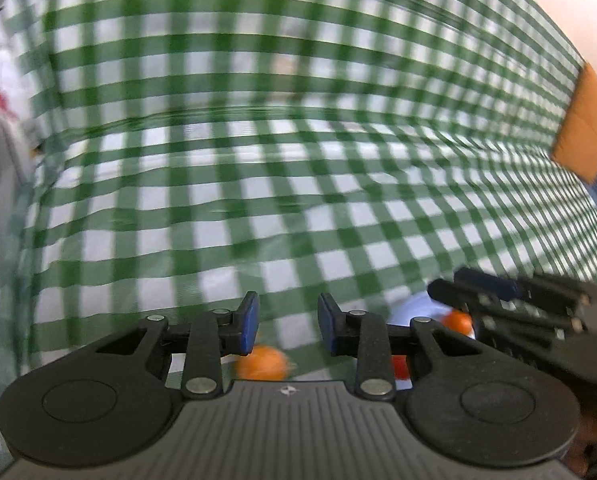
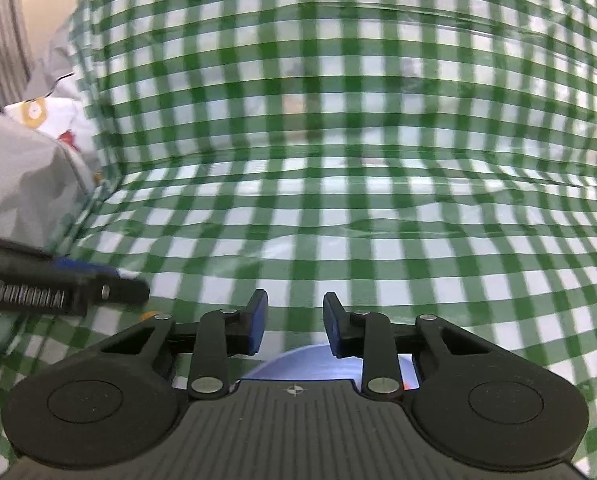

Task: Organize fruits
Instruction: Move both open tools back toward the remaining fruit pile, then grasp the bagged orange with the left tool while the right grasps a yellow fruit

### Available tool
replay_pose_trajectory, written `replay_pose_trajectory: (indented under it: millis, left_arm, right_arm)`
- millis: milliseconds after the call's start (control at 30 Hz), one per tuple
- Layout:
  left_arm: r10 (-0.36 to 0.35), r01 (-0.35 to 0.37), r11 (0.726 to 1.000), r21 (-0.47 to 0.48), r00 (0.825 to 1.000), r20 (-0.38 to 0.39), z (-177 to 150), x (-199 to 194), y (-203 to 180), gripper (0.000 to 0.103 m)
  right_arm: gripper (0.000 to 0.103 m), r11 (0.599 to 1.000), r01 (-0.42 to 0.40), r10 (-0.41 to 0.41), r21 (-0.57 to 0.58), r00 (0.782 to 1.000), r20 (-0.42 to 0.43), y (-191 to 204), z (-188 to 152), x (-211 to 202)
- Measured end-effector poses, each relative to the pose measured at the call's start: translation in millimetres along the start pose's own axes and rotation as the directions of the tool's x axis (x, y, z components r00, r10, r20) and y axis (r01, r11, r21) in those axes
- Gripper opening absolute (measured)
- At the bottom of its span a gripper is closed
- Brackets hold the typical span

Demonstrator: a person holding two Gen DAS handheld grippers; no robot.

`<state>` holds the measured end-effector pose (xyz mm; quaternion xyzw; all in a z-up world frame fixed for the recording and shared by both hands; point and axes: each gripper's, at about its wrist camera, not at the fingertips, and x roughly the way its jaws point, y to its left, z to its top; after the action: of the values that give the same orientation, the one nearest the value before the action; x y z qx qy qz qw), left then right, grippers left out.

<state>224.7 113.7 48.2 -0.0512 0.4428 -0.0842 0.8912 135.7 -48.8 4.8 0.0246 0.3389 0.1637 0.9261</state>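
1. A pale blue plate (image 1: pixel 416 310) on the checked desk (image 1: pixel 298 200) holds an orange fruit (image 1: pixel 458 322).
2. Another orange fruit (image 1: pixel 263 363) lies loose beside it.
3. The left gripper (image 1: pixel 287 326) and right gripper (image 2: pixel 294 326) both have their fingers apart, holding nothing.

A green-and-white checked tablecloth (image 1: pixel 298 184) is spread ahead of the tool, rising in a fold further forward; the same cloth (image 2: pixel 338 200) is seen in the right wrist view. To the far right, an orange-brown block (image 1: pixel 586 124) is seen at the cloth's edge. To the left, a grey and white patterned fabric (image 2: pixel 30 160) is bunched.
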Motion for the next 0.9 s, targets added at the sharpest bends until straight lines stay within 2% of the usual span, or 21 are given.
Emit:
replay_pose_trajectory:
  millis: [133, 267, 333, 367, 400, 433, 533, 767, 900]
  left_arm:
    - [-0.008, 0.006, 0.997, -0.079, 1.0, -0.024, 2.4, 2.0, 23.9, 0.035]
    - [-0.053, 0.042, 0.987, -0.156, 0.996, -0.067, 0.0, 11.0, 36.8, 0.035]
    - [-0.089, 0.071, 0.981, -0.181, 0.992, -0.093, -3.1, 16.5, 40.4, 0.038]
    - [-0.105, 0.084, 0.978, -0.19, 0.989, -0.104, -4.3, 19.0, 41.1, 0.043]
    - [-0.117, 0.093, 0.976, -0.196, 0.987, -0.113, -5.9, 21.5, 41.2, 0.049]
    - [-0.126, 0.1, 0.975, -0.2, 0.985, -0.122, -7.5, 24.4, 40.7, 0.05]
    - [-0.128, 0.097, 0.974, -0.206, 0.981, -0.145, -12.6, 31.6, 41.6, 0.05]
    - [-0.123, 0.084, 0.975, -0.208, 0.976, -0.18, -18.4, 48.4, 39.6, 0.05]
    - [-0.112, 0.072, 0.979, -0.193, 0.972, -0.204, -20.4, 59.1, 35.4, 0.05]
  right_arm:
    - [0.031, 0.995, -0.099, 0.098, -0.032, 0.994, -0.042, 24.8, -1.3, 9.5]
    - [0.031, 0.975, -0.216, 0.206, -0.055, 0.968, -0.141, 53.1, -7.9, 26.9]
    - [0.031, 0.969, -0.241, 0.227, -0.06, 0.957, -0.183, 65.8, -12.1, 34.3]
    - [0.031, 0.964, -0.257, 0.239, -0.063, 0.948, -0.209, 71.8, -14.4, 39.9]
    - [0.032, 0.962, -0.265, 0.244, -0.064, 0.943, -0.227, 76.2, -16.7, 44.3]
    - [0.034, 0.962, -0.266, 0.244, -0.066, 0.939, -0.242, 80.1, -18.9, 48.1]
    - [0.039, 0.958, -0.276, 0.247, -0.073, 0.93, -0.272, 90.5, -21.9, 60.1]
    - [0.039, 0.959, -0.268, 0.226, -0.096, 0.921, -0.318, 105.8, -29.6, 76.8]
    - [0.038, 0.959, -0.258, 0.208, -0.118, 0.922, -0.326, 107.5, -35.5, 77.1]
